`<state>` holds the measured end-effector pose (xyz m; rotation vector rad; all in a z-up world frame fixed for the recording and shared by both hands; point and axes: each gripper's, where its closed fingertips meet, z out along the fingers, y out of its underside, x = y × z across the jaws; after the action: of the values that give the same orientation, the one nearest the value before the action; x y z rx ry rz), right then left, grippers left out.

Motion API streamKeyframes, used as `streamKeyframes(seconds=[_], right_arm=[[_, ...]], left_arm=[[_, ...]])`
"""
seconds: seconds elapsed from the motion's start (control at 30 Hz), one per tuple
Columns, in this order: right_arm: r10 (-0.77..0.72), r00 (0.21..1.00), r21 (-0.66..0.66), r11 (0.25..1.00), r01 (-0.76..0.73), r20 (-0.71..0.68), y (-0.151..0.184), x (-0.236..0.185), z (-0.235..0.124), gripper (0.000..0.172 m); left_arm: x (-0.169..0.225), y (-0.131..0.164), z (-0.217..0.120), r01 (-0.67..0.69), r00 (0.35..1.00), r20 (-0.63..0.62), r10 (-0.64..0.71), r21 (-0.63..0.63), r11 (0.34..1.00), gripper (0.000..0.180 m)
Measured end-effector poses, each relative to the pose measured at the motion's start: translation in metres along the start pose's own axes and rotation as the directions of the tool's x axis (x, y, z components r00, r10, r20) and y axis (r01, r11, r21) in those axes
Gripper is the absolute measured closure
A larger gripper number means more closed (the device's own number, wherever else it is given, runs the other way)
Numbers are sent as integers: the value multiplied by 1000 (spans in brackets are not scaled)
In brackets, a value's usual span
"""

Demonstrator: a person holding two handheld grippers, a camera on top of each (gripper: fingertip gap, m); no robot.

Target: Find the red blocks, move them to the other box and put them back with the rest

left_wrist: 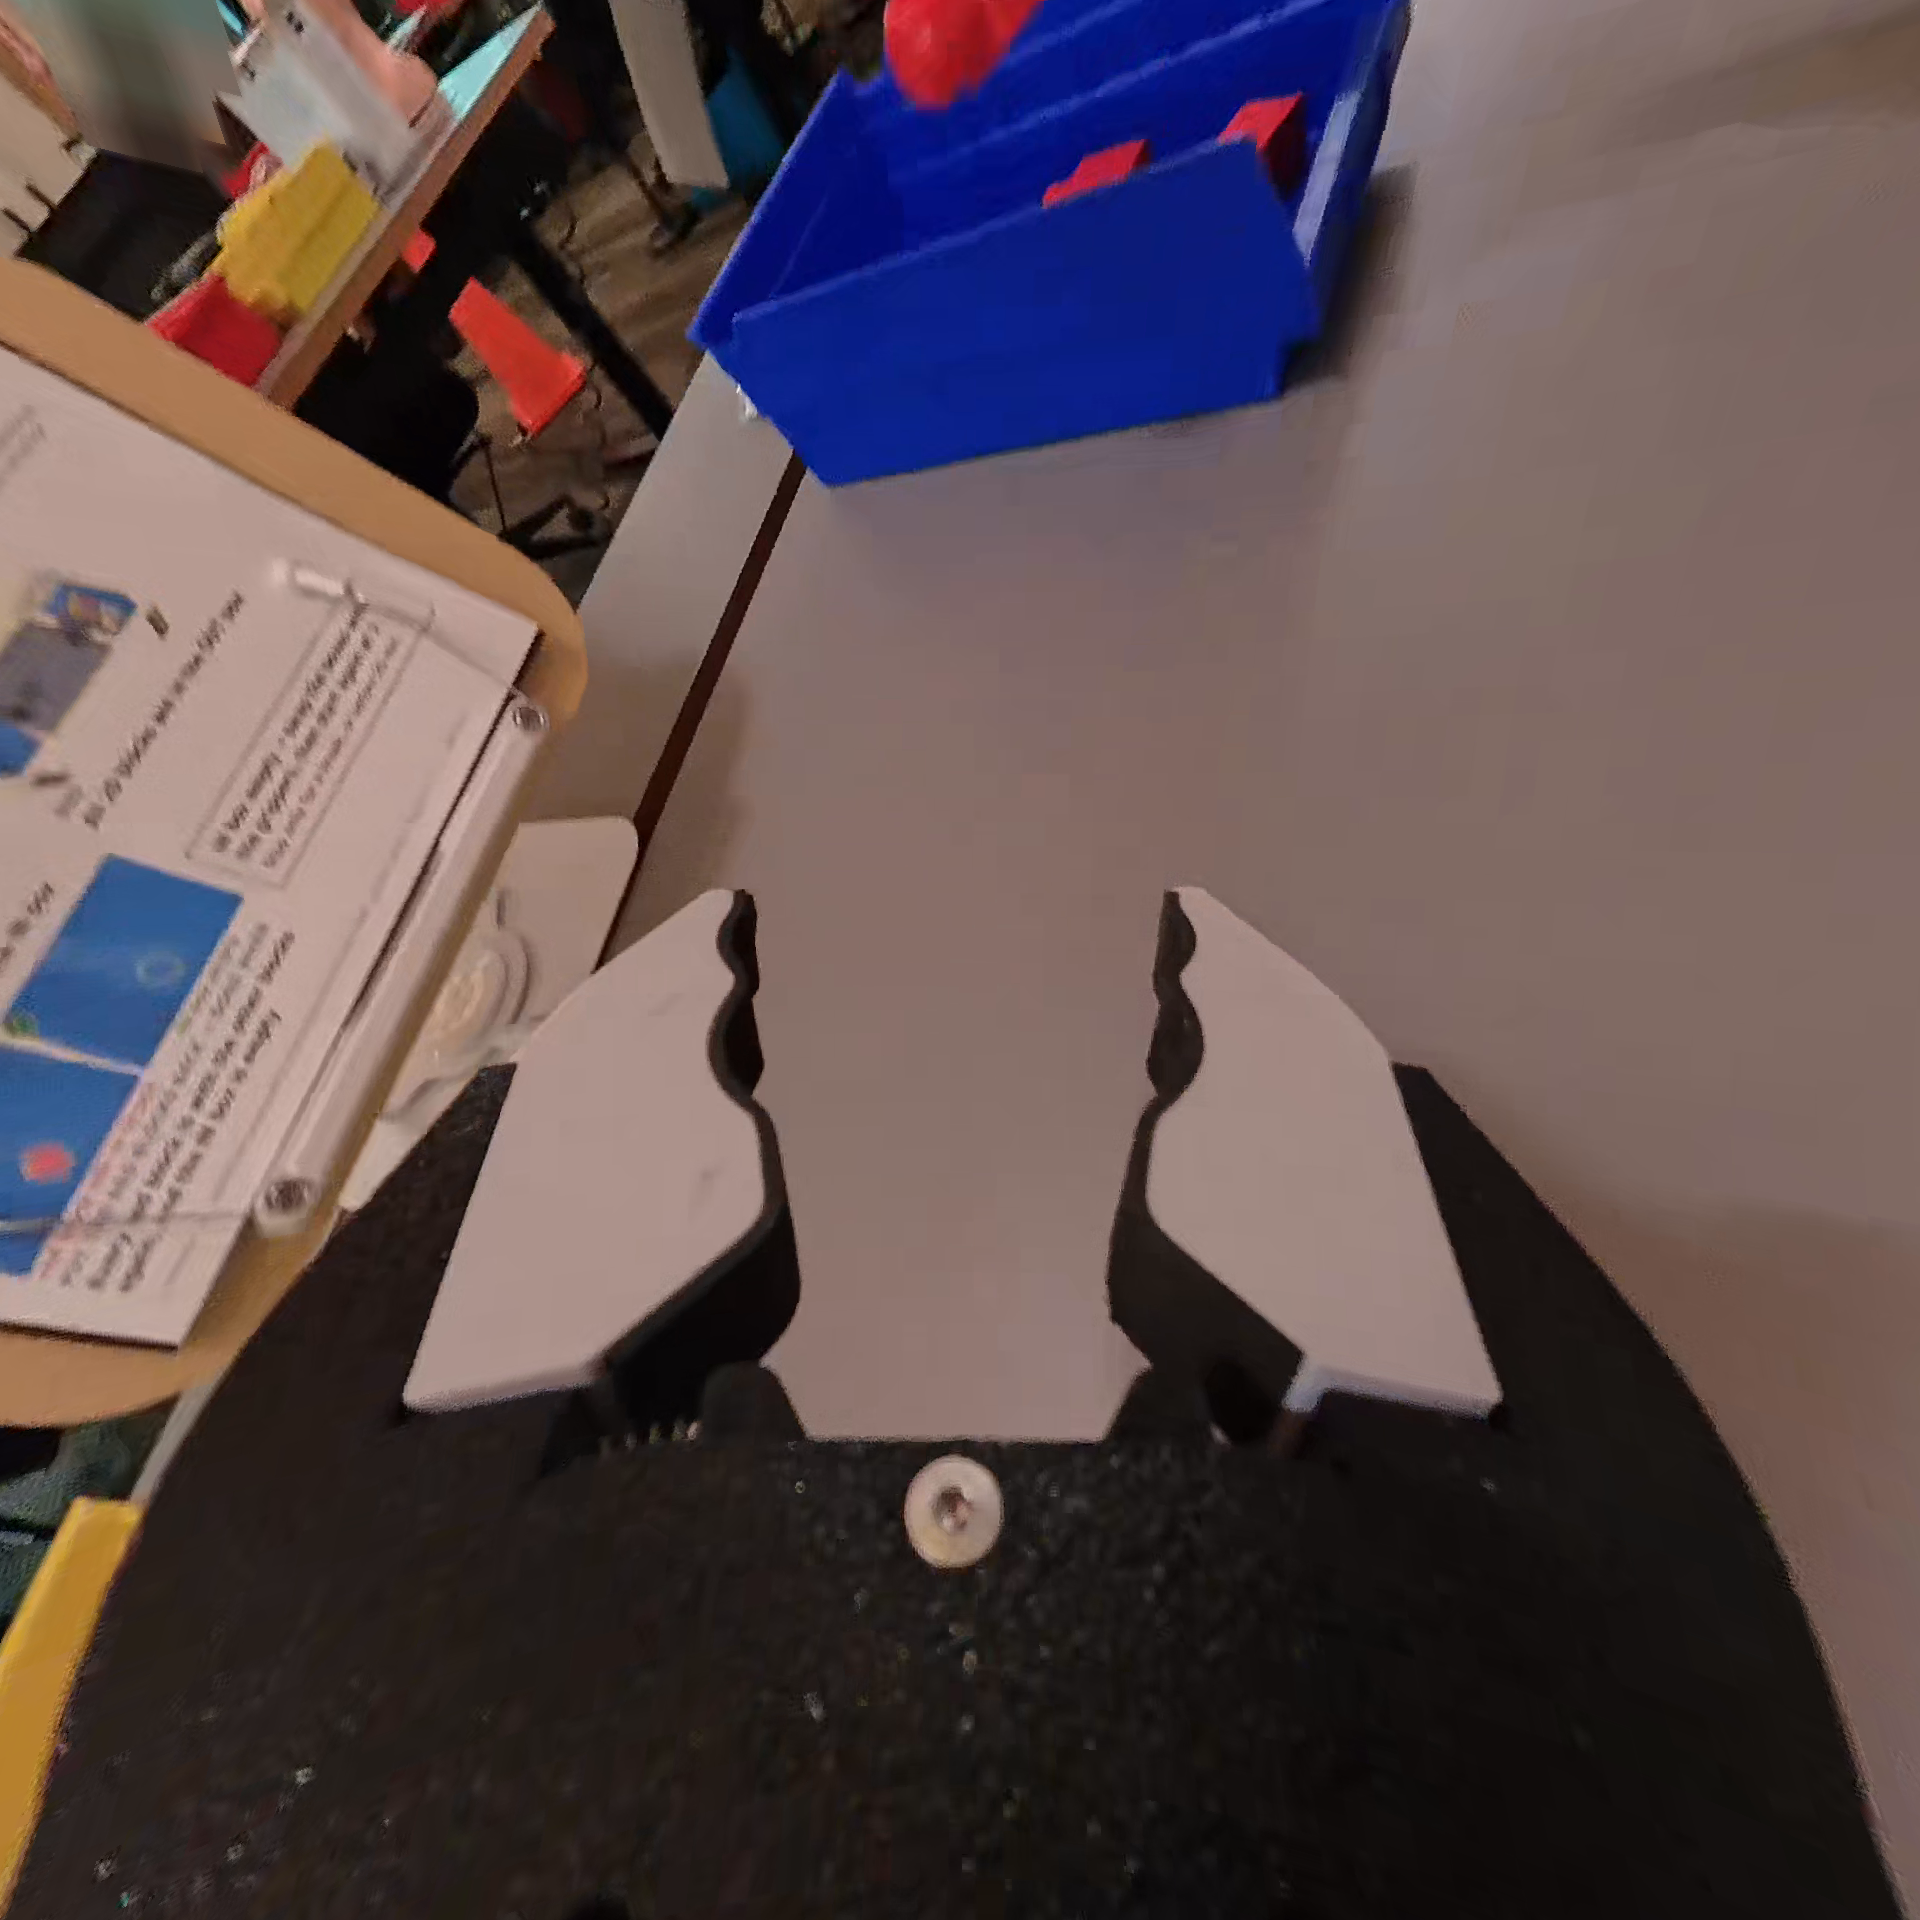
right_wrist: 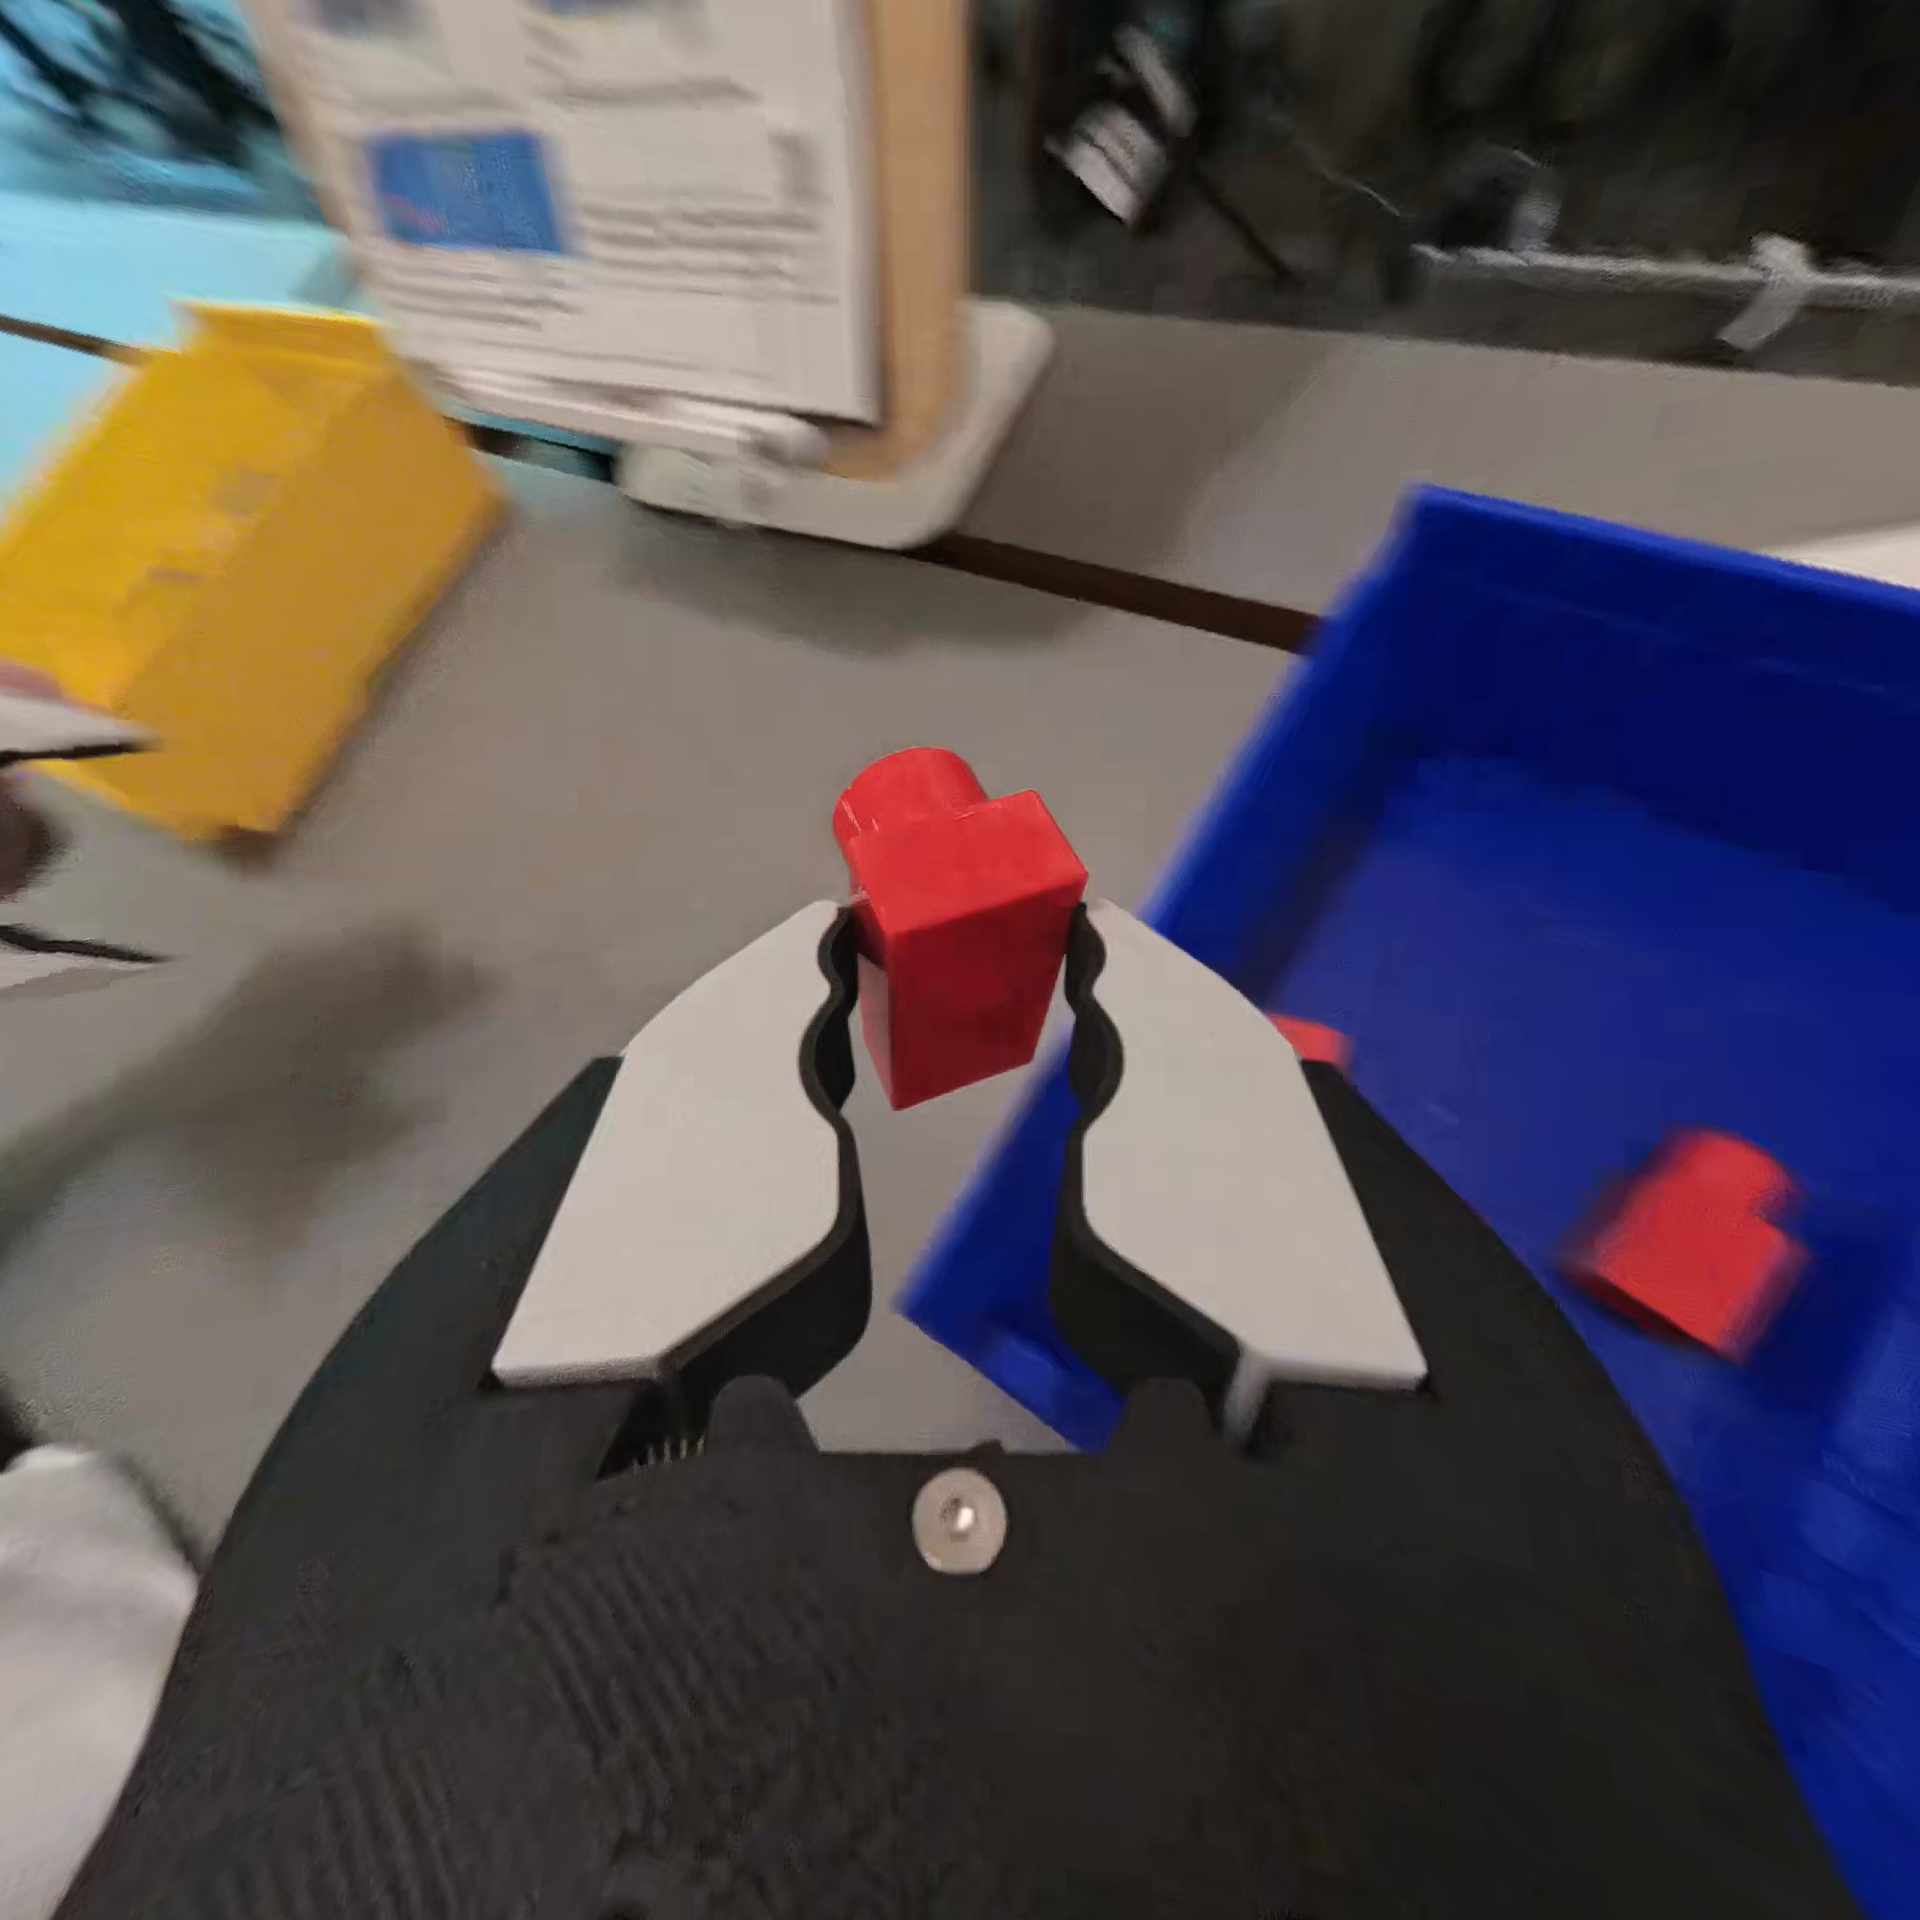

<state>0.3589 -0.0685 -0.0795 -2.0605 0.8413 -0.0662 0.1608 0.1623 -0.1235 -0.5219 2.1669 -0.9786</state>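
Red block [right_wrist: 961, 945], studded, is being carried clamped between the pads of the right gripper [right_wrist: 961, 914] just outside the blue bin [right_wrist: 1558, 623] wall, seemingly bound for the yellow bin [right_wrist: 239, 561], while the left gripper [left_wrist: 956, 914] is idling wide and bare over the grey table [left_wrist: 1455, 727].

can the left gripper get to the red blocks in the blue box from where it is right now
Probably yes: the left gripper is open and empty, bare table leads to the blue box, whose open top shows red blocks.
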Motion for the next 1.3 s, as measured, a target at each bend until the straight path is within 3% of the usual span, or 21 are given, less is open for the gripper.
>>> streamKeyframes(seconds=[0.17,0.3,0.43,0.5,0.57,0.8,1.0,1.17,1.3], right_arm=[[-20,948,-321,943,-88,-316,42,100,-22,131],[-22,944,-471,870,-144,-329,77,122,-12,131],[-97,922,-519,846,-122,-375,89,134,-7,131],[-139,917,-528,845,-87,-373,89,134,-5,122],[-153,914,-505,861,-64,-376,83,131,-6,113],[-202,906,-346,936,66,-371,49,103,-19,112],[-320,919,27,942,335,-231,22,2,-25,109],[-366,911,267,873,407,-193,34,-63,-28,106],[-365,908,291,863,413,-206,55,-79,-20,103]], left_arm=[[19,16,-2,119,993,17,-119,28,993,112],[27,23,-3,159,987,17,-160,34,987,114],[29,28,-4,188,982,10,-188,33,982,114],[29,29,-4,198,980,7,-198,33,980,114],[28,30,-5,205,979,8,-205,32,978,114],[19,31,-10,253,966,35,-255,64,965,114],[-21,39,-46,389,898,172,-405,117,914,115],[-81,97,-118,528,780,423,-462,-49,848,119],[-114,166,-177,683,688,560,-462,-285,673,119]])
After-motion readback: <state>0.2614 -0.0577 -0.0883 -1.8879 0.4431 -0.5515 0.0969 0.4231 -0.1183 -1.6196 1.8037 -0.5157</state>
